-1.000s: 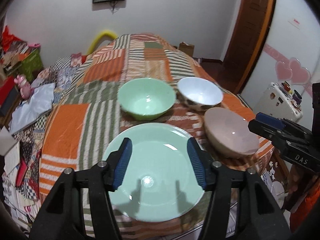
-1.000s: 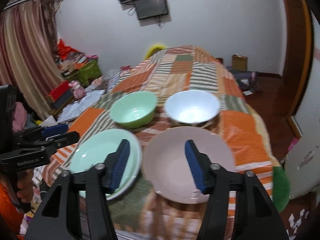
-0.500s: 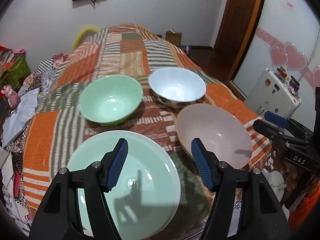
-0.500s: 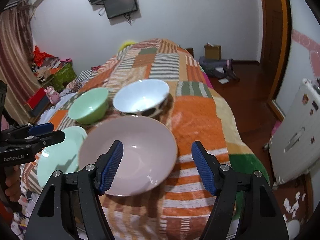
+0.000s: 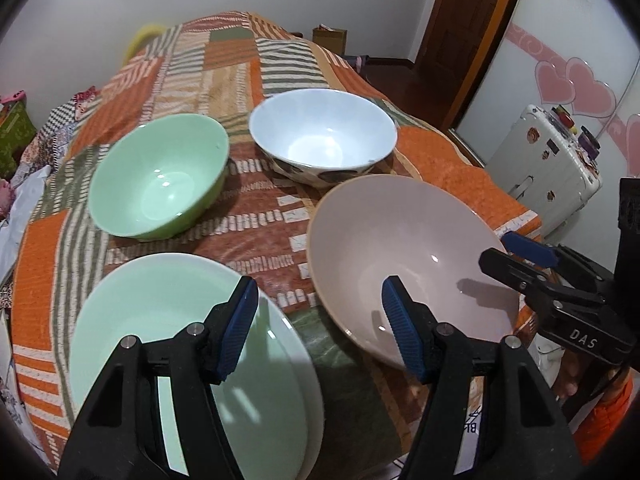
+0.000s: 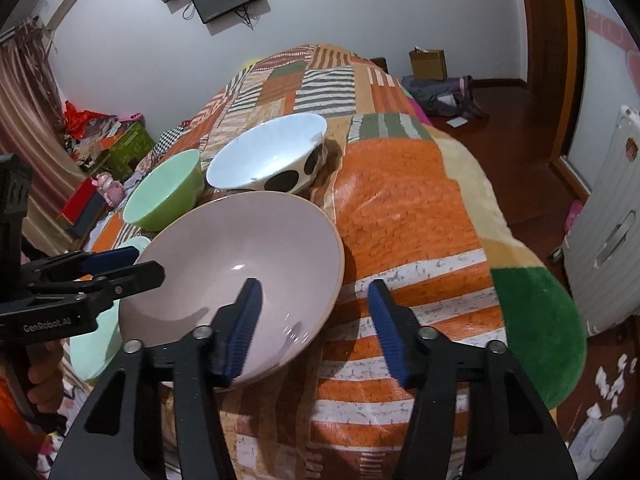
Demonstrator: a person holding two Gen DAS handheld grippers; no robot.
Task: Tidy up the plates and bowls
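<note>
The pink plate (image 6: 240, 264) lies on the bed's patchwork blanket (image 6: 404, 216), right of the green plate (image 5: 132, 320), with the green bowl (image 5: 160, 176) and white bowl (image 5: 324, 136) behind. We see our right tool (image 6: 314, 326) closing astride its rim, not yet pinching; our left tool (image 5: 320, 330) closes on nothing.

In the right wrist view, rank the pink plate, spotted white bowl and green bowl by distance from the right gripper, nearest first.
1. Pink plate: its near right rim sits between the closing jaws of the right gripper.
2. Spotted white bowl: behind the plate, centre.
3. Green bowl: back left, about level with the white bowl; close call.
</note>
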